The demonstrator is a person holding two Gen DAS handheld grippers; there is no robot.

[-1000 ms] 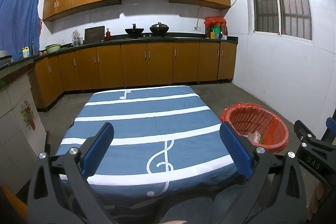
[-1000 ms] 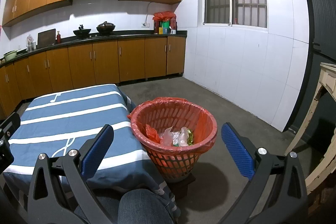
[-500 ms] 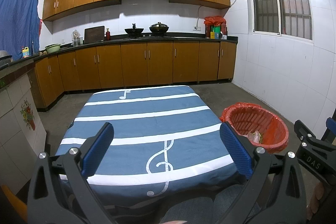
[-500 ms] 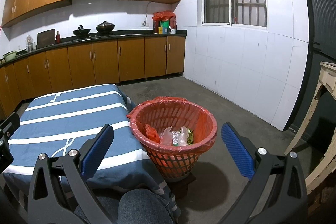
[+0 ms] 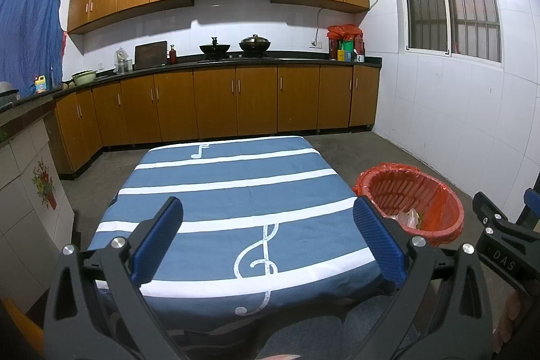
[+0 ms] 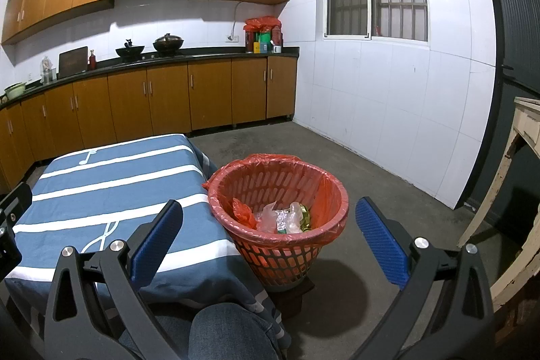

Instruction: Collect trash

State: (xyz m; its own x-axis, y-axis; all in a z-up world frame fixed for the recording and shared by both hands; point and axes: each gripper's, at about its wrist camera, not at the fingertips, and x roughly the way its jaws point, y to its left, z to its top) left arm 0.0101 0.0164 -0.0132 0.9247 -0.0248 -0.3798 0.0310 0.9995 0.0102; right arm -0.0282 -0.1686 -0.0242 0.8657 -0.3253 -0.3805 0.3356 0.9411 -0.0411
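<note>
One table (image 5: 236, 191), one red waste basket (image 6: 332, 191), two pots (image 5: 214, 48) on the counter, two tongs (image 5: 268, 231).

The trash basket (image 6: 278, 208) hides its own base, and labels on the counter bottles (image 6: 263, 39) are unreadable.

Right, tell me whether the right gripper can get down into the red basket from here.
Probably yes: the right gripper is open and empty, and the red basket has an open top with nothing between them.

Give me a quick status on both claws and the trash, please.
Left claw open, empty. Right claw open, empty. Trash in the red basket beside the table. No trash visible on the tablecloth.
</note>
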